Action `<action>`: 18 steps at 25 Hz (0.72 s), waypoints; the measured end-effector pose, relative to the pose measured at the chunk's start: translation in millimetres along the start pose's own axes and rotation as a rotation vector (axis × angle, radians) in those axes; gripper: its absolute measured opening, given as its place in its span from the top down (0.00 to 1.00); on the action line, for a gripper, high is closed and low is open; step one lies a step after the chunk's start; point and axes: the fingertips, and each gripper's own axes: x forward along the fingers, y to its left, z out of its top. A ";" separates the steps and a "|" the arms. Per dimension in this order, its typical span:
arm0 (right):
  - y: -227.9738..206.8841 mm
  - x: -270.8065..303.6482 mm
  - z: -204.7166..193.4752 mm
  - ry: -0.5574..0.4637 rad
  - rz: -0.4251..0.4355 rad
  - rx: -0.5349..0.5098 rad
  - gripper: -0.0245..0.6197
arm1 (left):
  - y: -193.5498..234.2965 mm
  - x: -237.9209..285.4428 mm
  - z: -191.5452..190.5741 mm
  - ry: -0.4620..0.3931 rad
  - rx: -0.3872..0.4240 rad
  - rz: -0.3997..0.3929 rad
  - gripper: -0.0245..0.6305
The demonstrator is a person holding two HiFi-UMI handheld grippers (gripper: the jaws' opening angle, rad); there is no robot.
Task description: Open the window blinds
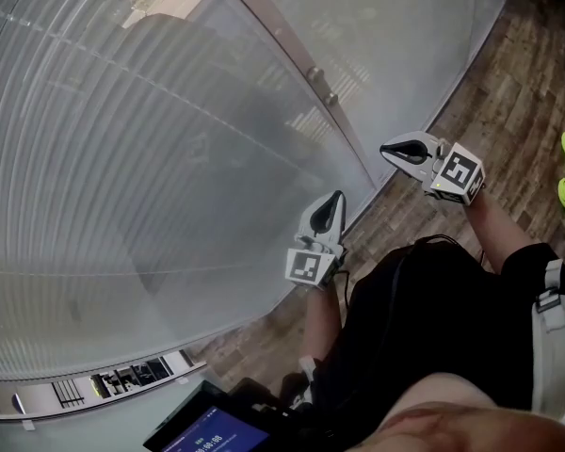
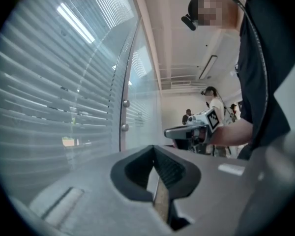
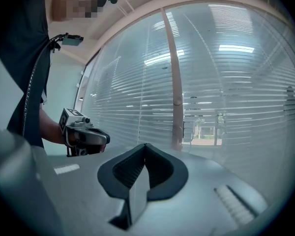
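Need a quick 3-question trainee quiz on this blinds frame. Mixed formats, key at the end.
1. True or false: the right gripper has its jaws closed on a pull cord.
2. Where do the two round knobs sit? A) on the frame post between the glass panes; B) on the wooden floor; C) on a marker cube.
3. Fill in: in its own view, the left gripper has its jaws ____, with nothing between them.

Key: 1 false (jaws together, empty); 2 A; 3 shut.
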 end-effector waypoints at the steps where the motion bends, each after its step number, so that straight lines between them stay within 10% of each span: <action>1: -0.1 0.4 1.2 0.000 0.000 -0.003 0.95 | -0.6 0.2 -0.9 0.002 0.007 -0.005 0.96; 18: -41.7 43.9 40.4 0.116 -0.092 -0.336 0.92 | 7.1 0.5 -12.6 -0.015 0.010 -0.070 0.96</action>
